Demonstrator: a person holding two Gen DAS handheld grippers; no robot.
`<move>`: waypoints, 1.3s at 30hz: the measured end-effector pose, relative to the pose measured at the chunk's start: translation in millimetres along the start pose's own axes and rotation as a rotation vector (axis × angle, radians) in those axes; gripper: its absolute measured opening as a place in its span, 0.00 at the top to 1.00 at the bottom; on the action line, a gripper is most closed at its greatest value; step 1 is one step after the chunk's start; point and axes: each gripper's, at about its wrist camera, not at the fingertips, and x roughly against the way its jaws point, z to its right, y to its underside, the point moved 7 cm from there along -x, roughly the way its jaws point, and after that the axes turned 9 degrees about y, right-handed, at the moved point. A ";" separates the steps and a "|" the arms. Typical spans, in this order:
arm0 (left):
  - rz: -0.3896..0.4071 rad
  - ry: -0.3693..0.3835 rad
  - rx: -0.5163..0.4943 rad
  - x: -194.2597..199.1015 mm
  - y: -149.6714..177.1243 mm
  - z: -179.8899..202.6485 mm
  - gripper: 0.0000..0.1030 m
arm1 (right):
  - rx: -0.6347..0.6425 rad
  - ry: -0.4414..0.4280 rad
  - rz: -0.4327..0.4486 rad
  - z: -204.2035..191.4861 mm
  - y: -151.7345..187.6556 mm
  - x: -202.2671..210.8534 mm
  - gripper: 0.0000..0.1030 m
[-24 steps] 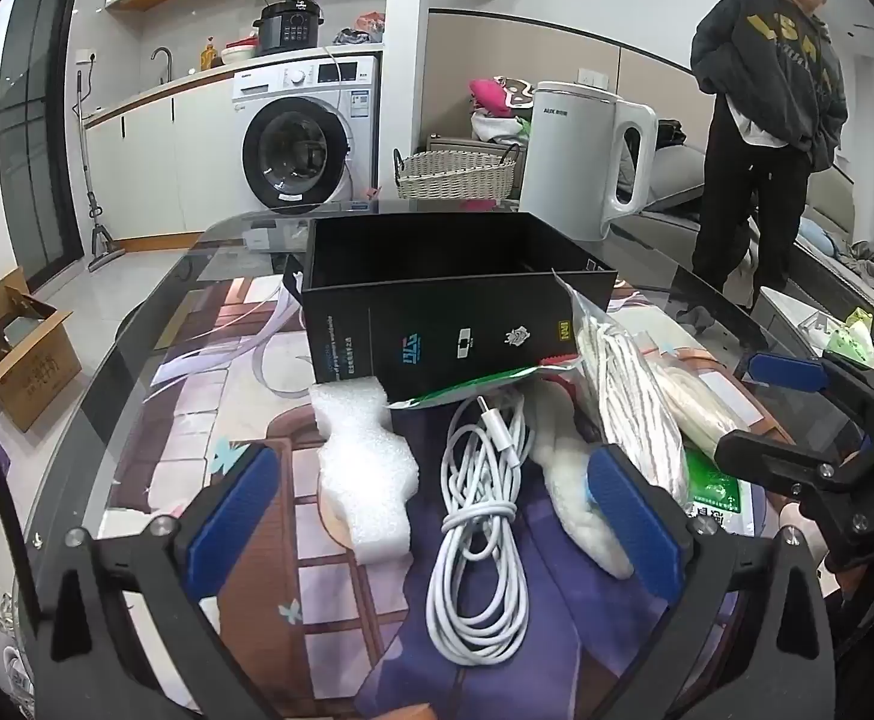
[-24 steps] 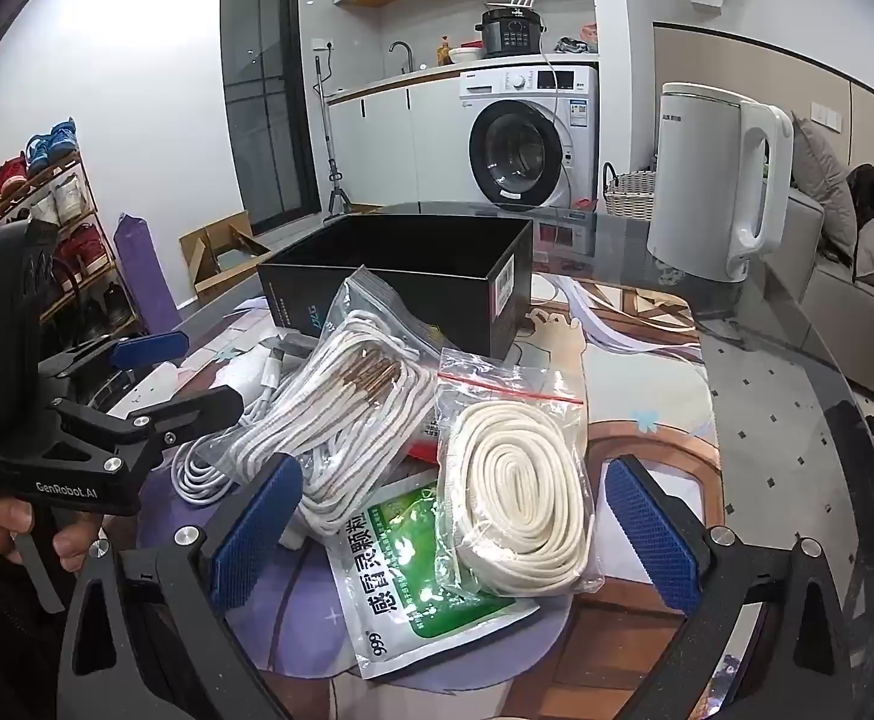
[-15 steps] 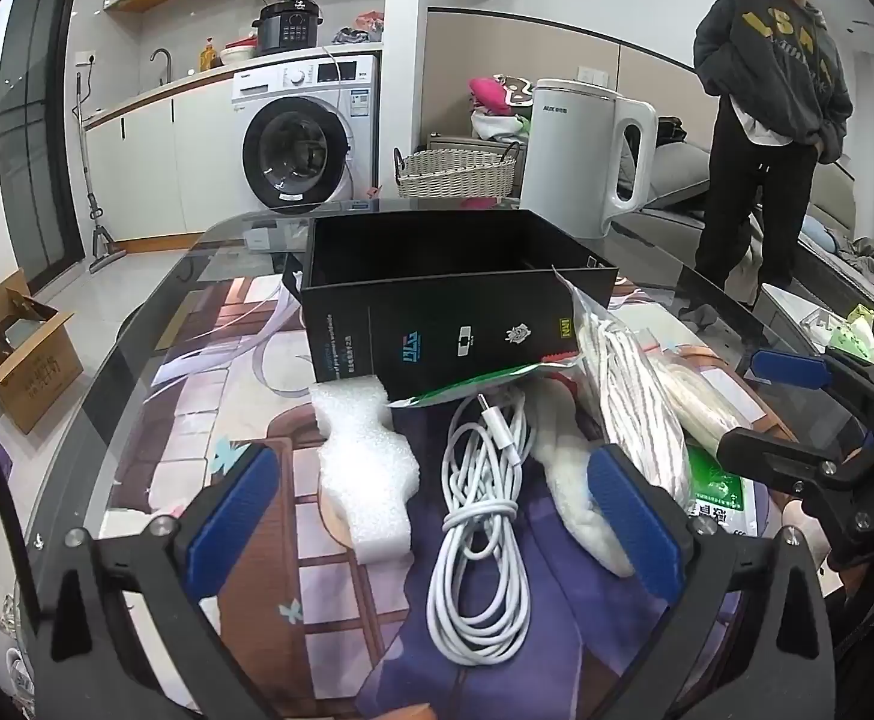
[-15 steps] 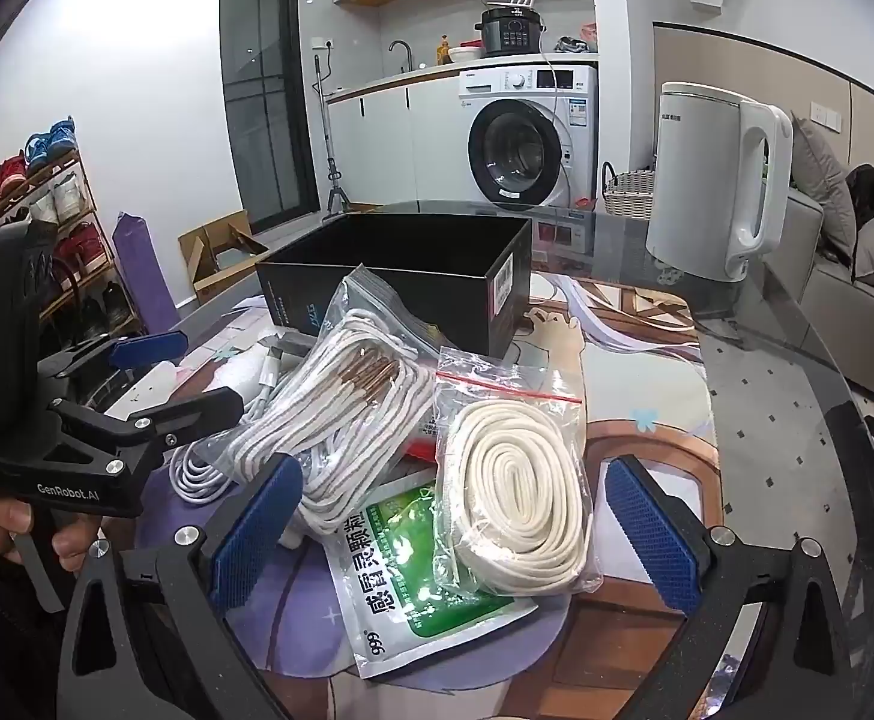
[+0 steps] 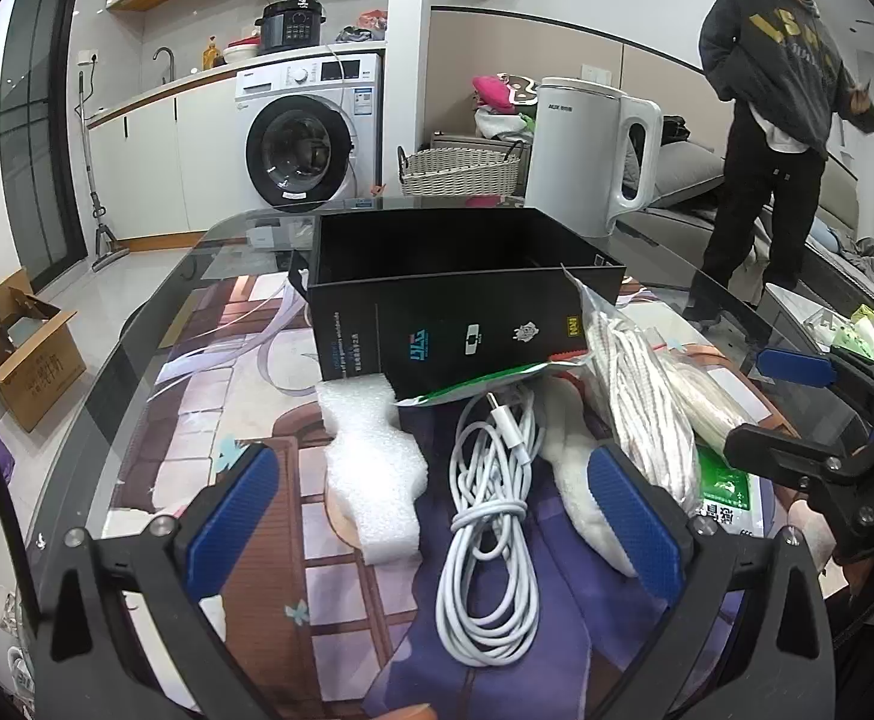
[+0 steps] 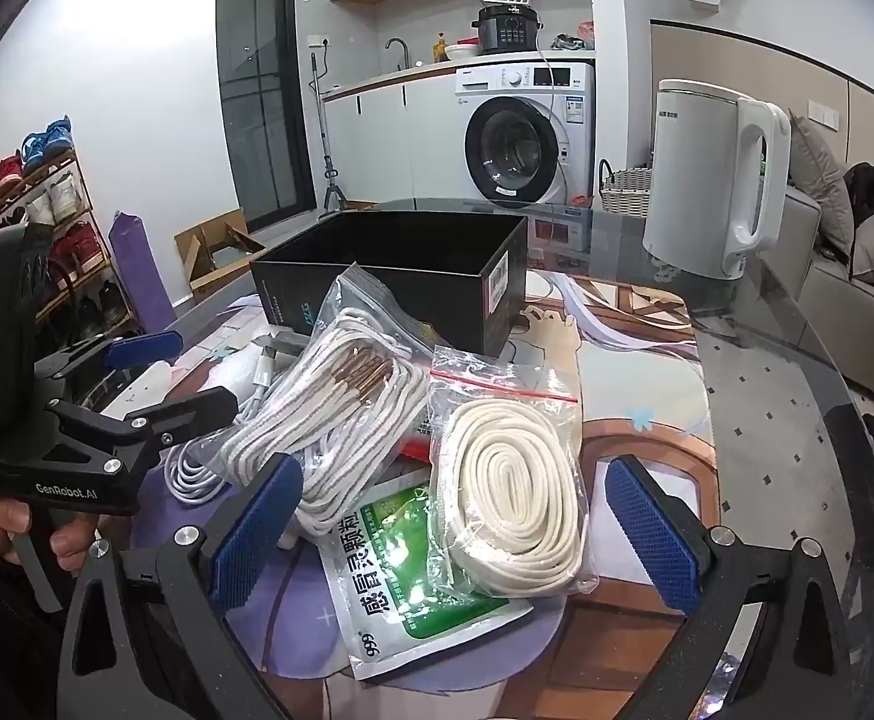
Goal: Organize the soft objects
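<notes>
An open black box (image 5: pixel 461 294) stands on the glass table; it also shows in the right wrist view (image 6: pixel 401 270). In front of it lie a white foam piece (image 5: pixel 371 468), a coiled white cable (image 5: pixel 491 534), a white fluffy piece (image 5: pixel 575 480), a bag of striped cords (image 6: pixel 347 420), a bag of cream rope (image 6: pixel 509 486) and a green sachet (image 6: pixel 419 582). My left gripper (image 5: pixel 434 528) is open over the foam and cable. My right gripper (image 6: pixel 455 531) is open over the bags. Both are empty.
A white kettle (image 6: pixel 713 180) stands at the table's far right. A person (image 5: pixel 779 120) stands beyond the table. A washing machine (image 5: pixel 305 132), a wicker basket (image 5: pixel 461 171), a cardboard box (image 5: pixel 23 354) on the floor and a shoe rack (image 6: pixel 35 210) surround the table.
Both grippers and the objects have stayed nearly still. The person in the background has shifted slightly and raised a hand.
</notes>
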 end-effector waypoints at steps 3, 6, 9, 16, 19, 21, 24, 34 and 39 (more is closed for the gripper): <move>0.001 0.003 -0.001 -0.2 -0.3 -1.1 0.00 | -0.004 0.002 -0.005 2.7 -0.5 -3.0 0.00; -0.001 0.000 -0.003 -1.2 -0.1 -2.3 0.00 | -0.003 0.005 -0.006 4.1 -0.2 -3.6 0.00; -0.001 0.001 -0.004 -1.7 -0.3 -1.6 0.00 | -0.009 0.011 -0.007 6.1 0.3 -4.2 0.00; -0.001 -0.001 -0.004 -2.3 -0.7 -2.3 0.00 | -0.013 0.022 -0.012 7.7 0.3 -5.2 0.00; -0.001 -0.002 -0.004 -2.9 -0.9 -2.5 0.00 | -0.012 0.021 -0.011 7.7 0.2 -5.4 0.00; -0.001 -0.003 -0.004 -3.0 -0.9 -2.7 0.00 | -0.013 0.022 -0.012 8.0 0.1 -5.5 0.00; -0.002 -0.005 -0.003 -3.2 -0.3 -3.6 0.00 | -0.018 0.024 -0.012 8.6 0.2 -5.3 0.00; -0.005 -0.004 -0.005 -3.3 1.2 -4.4 0.00 | -0.043 0.041 -0.019 17.3 -0.1 -8.0 0.00; -0.013 -0.011 -0.003 -5.9 1.3 -6.5 0.00 | -0.045 0.043 -0.019 18.4 -0.5 -8.3 0.00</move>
